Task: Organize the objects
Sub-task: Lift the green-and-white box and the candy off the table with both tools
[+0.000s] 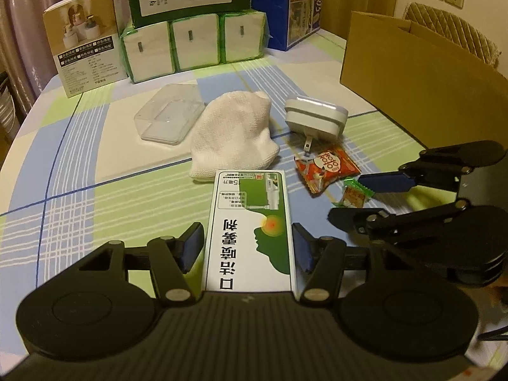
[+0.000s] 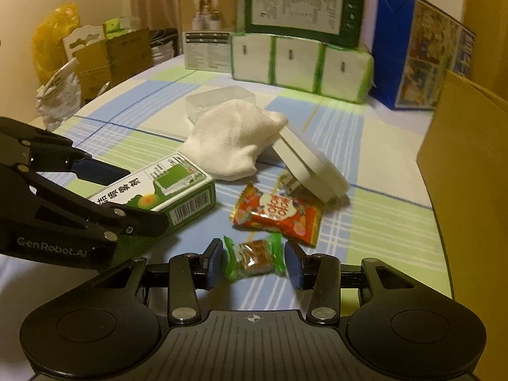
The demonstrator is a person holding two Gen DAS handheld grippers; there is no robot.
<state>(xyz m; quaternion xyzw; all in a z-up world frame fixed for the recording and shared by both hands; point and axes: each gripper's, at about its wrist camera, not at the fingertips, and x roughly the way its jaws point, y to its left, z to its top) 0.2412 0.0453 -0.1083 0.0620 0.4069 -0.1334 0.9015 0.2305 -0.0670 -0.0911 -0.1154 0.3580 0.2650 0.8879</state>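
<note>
- Left wrist view: left gripper (image 1: 248, 247) sits with its jaws open around the spray box (image 1: 250, 225), a pad just beside each long side. Can't tell if they actually touch yet, there looks to be a sliver of gap on both sides, so not clamped.
- Box lies flat on the checked tablecloth (image 1: 79, 171), near the camera. Past it is a white cloth (image 1: 233, 136), and further left a clear tray (image 1: 168, 117). A white plug (image 1: 314, 117) is to the right of the cloth, with a red snack (image 1: 327, 168) and a small green candy (image 1: 355, 193) nearer.
- Right gripper (image 1: 365, 197) pokes in from the right with its tips at the candy. A big cardboard box (image 1: 422, 95) stands far right, probably where stuff goes.
- Right wrist view: right gripper (image 2: 252, 262) is wide open with the green candy (image 2: 254, 255) between the pads and space on both sides, so it has hold of nothing.
- Red snack (image 2: 277, 214) is just beyond the candy, the plug (image 2: 311, 165) leans behind that, and the spray box (image 2: 158, 193) is to the left with the left gripper (image 2: 127, 197) around it.
- My read: both hands are lined up for a grab, the pre-grasp step. Next is squeezing shut on each item, then lifting clear. The candy wrapper is crinkly and could slip, so close on the middle.
</note>
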